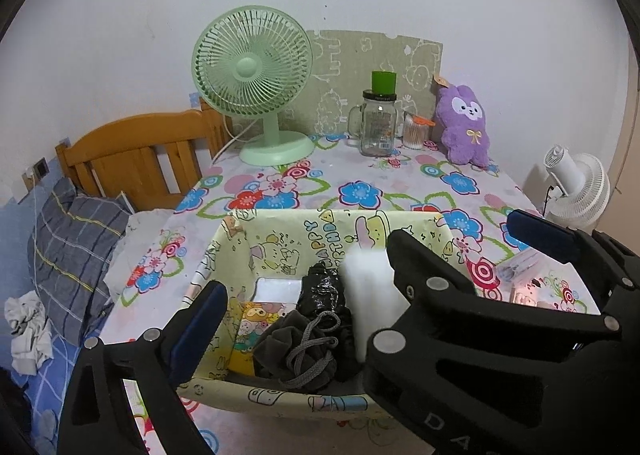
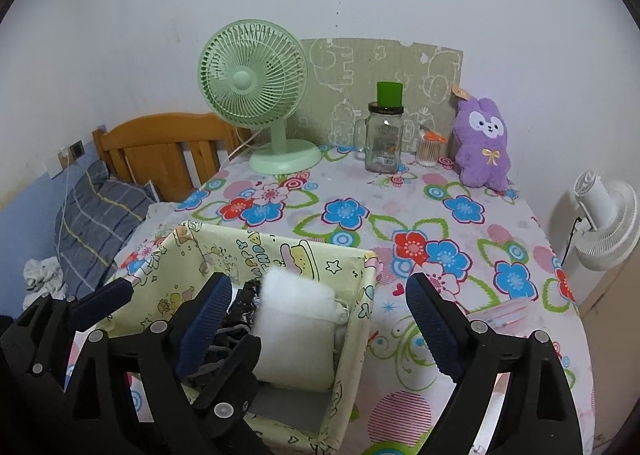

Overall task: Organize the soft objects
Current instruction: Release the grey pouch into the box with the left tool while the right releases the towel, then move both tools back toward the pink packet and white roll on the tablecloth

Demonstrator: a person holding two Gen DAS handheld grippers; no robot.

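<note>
While both hand-held grippers (image 1: 368, 255) (image 2: 316, 315) hang wide open, empty | bin (image 1: 224, 239) holds white pad (image 2: 296, 339), dark pouches (image 1: 304, 343) — purple plush (image 2: 484, 143) left, far right on desk (image 2: 360, 191)

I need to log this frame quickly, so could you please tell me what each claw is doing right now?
Left claw: open, holding nothing, over the fabric bin.
Right claw: open, holding nothing, over the white pad in the bin.

Your right gripper's black frame (image 1: 460, 335) hides the yellow cartoon-print fabric bin's (image 1: 224, 239) right wall — the jar label's (image 2: 386, 149) print is unreadable.
</note>
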